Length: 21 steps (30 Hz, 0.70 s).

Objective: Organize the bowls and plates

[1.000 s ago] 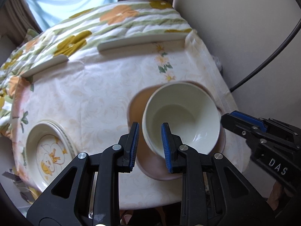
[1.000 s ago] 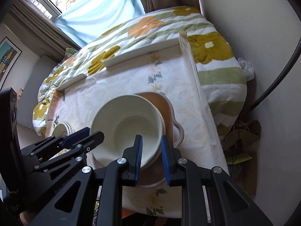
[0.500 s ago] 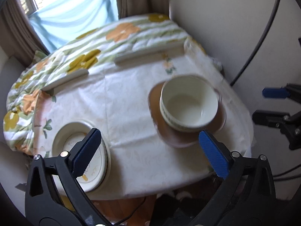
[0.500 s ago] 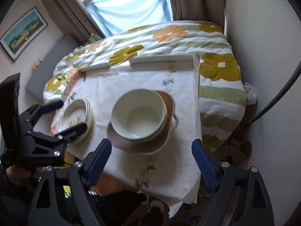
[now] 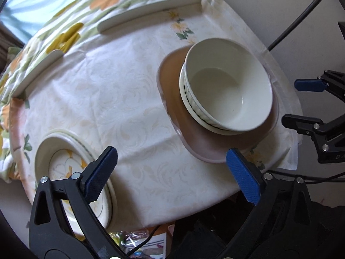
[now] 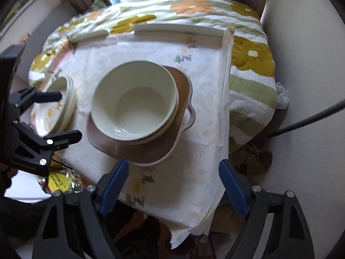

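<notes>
Both tools stood clear of the crockery, pointing steeply down; the left tool (image 5: pixel 172 174) had its jaws spread wide and easing inward, with nothing between them but cloth; the right tool (image 6: pixel 172 185) was closing from a moderate spread, likewise gripping nothing. On the surface (image 5: pixel 129 99), covered with a pale patterned cloth, a cream bowl (image 6: pixel 133 99) sat nested in a second bowl, both resting on a brown plate (image 6: pixel 138 149) toward the wall side; a stack of floral plates (image 5: pixel 62 168) lay well apart near the opposite edge, partly behind the left tool's finger; a flowered quilt (image 6: pixel 250 60) lay beyond.
</notes>
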Each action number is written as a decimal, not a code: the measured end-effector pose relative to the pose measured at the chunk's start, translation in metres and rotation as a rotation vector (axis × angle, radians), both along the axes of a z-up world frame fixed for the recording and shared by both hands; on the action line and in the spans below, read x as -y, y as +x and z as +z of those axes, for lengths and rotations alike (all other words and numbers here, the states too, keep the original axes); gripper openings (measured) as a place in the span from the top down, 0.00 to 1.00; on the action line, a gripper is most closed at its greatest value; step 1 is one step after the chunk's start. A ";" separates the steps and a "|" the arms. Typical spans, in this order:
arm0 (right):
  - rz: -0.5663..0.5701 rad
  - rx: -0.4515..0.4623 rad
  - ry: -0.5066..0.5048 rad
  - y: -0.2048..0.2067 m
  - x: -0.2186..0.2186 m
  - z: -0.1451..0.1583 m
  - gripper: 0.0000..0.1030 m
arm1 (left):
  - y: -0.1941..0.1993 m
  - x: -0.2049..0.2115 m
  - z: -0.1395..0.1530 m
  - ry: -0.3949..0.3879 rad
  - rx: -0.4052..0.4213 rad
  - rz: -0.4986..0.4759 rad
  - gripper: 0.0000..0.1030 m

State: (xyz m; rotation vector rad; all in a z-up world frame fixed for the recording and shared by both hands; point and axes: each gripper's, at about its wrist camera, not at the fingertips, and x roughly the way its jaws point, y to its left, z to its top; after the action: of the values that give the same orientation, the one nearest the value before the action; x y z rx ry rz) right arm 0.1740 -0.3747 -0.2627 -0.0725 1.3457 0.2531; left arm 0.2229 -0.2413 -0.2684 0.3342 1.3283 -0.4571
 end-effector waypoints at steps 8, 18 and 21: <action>0.077 -0.119 0.011 0.026 -0.012 -0.036 0.67 | 0.017 0.012 -0.037 -0.018 -0.137 -0.038 0.44; 0.106 -0.148 0.081 0.033 -0.015 -0.064 0.79 | 0.020 0.031 -0.058 -0.051 -0.192 -0.081 0.79; 0.110 -0.121 0.094 0.029 -0.012 -0.064 0.79 | 0.017 0.034 -0.057 -0.043 -0.158 -0.087 0.79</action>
State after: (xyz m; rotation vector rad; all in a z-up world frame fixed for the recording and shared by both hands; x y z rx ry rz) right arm 0.2031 -0.3623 -0.3272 -0.0532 1.4496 0.4181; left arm 0.2404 -0.2748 -0.3256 0.3265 1.4594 -0.5942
